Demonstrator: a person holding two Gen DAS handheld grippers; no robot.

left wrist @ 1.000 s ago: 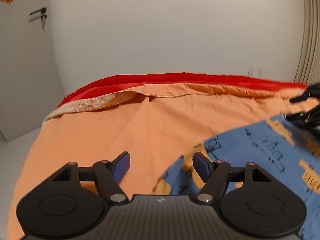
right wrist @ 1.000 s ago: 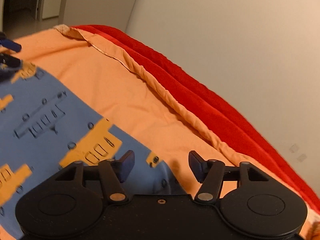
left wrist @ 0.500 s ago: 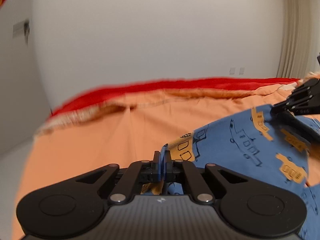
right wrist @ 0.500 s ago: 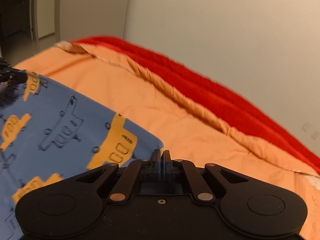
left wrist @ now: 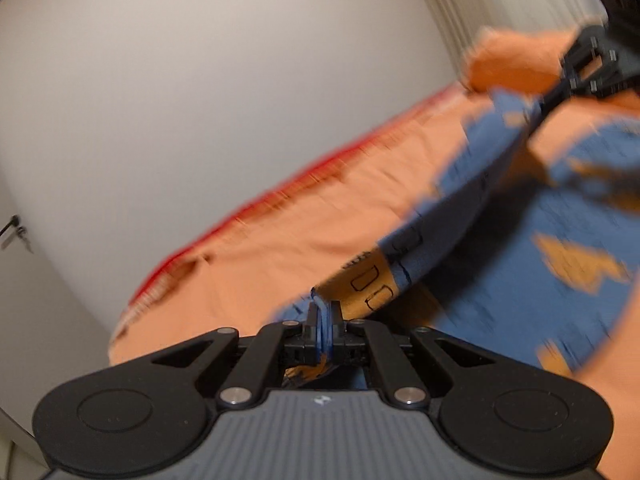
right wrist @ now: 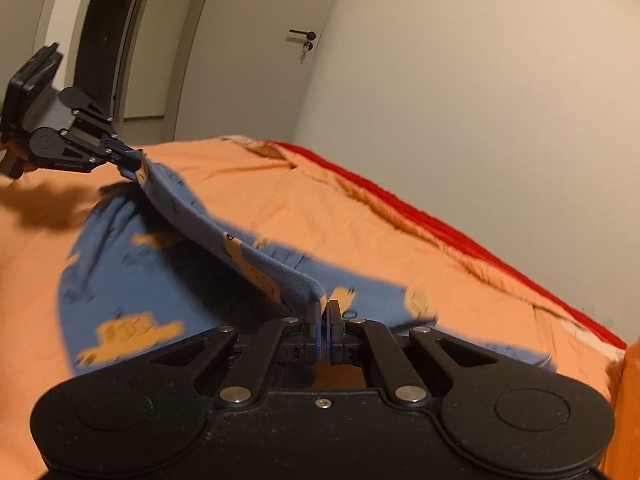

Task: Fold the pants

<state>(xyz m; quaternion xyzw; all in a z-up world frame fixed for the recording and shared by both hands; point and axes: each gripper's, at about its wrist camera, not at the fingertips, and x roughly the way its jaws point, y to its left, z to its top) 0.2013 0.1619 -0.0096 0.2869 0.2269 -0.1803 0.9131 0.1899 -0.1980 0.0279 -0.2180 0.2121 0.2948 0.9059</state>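
Note:
The pants are blue with orange vehicle prints and lie on an orange bed sheet. My left gripper is shut on one corner of the pants edge. My right gripper is shut on the other corner. The edge is lifted off the bed and stretched taut between the two grippers. The rest of the pants lies on the sheet below. The left gripper also shows in the right wrist view, and the right gripper in the left wrist view. The left wrist view is blurred.
A red blanket runs along the far side of the bed against a white wall. A white door with a handle stands beyond the bed. A curtain hangs at the upper right of the left wrist view.
Both grippers closed on the pants edge about half a second ago. They have since lifted it off the sheet and the views have tilted.

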